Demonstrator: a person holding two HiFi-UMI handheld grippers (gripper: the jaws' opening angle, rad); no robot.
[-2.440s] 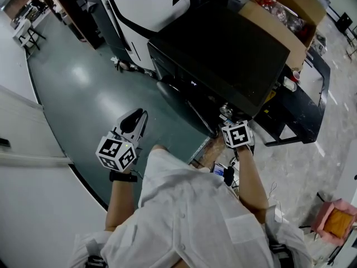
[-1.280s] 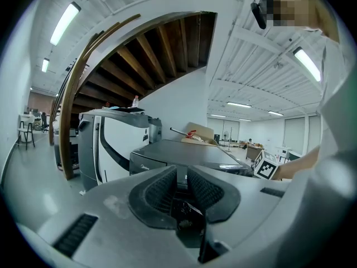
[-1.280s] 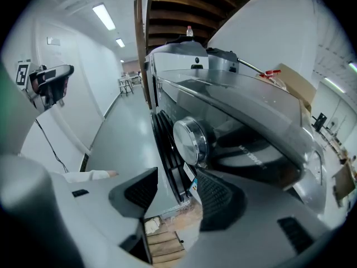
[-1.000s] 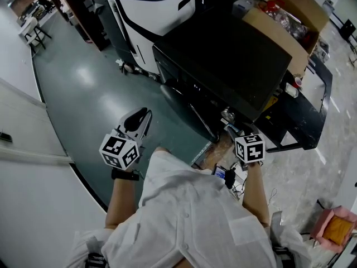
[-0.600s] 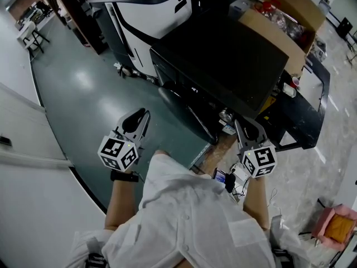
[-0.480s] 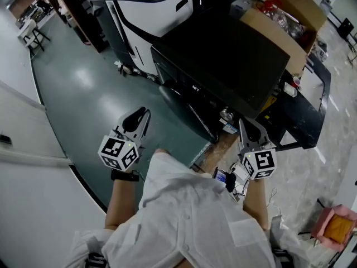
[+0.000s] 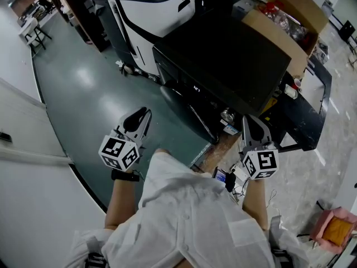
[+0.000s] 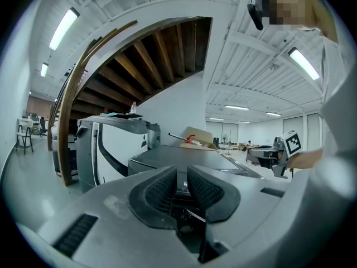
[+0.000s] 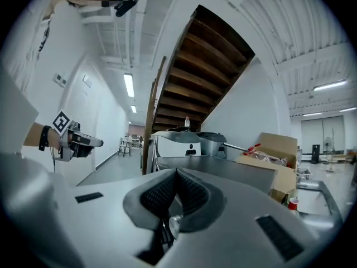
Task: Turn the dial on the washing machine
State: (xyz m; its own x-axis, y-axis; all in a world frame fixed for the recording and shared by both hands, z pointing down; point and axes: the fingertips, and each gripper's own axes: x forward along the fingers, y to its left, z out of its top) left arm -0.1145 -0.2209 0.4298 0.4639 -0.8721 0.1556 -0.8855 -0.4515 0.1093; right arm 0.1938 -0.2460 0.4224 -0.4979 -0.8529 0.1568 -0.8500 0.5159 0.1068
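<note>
The washing machine point(image 7: 223, 54) is a black box with a flat top, seen from above in the head view. Its small silver dial point(image 7: 227, 115) sits at the near right corner of the front panel. My right gripper point(image 7: 249, 121) hangs just right of the dial, apart from it, shut with nothing between its pads. My left gripper point(image 7: 140, 115) is over the green floor left of the machine, also shut and empty. In the left gripper view the machine's top point(image 8: 178, 154) shows beyond the jaws point(image 8: 181, 173). The right gripper view looks across the machine's top point(image 9: 223, 166) past its own jaws point(image 9: 177, 175).
A white and black machine point(image 7: 150, 10) stands behind the washer. An open cardboard box point(image 7: 284, 15) sits at its right, with a low black frame point(image 7: 309, 102) beyond. Cables and a small device point(image 7: 227, 177) lie on the floor by my feet. A white wall point(image 7: 33, 166) runs along the left.
My right gripper has drawn back from the dial and shifted right, its jaws now pointing past the dial. The left gripper has stayed nearly where it was.
</note>
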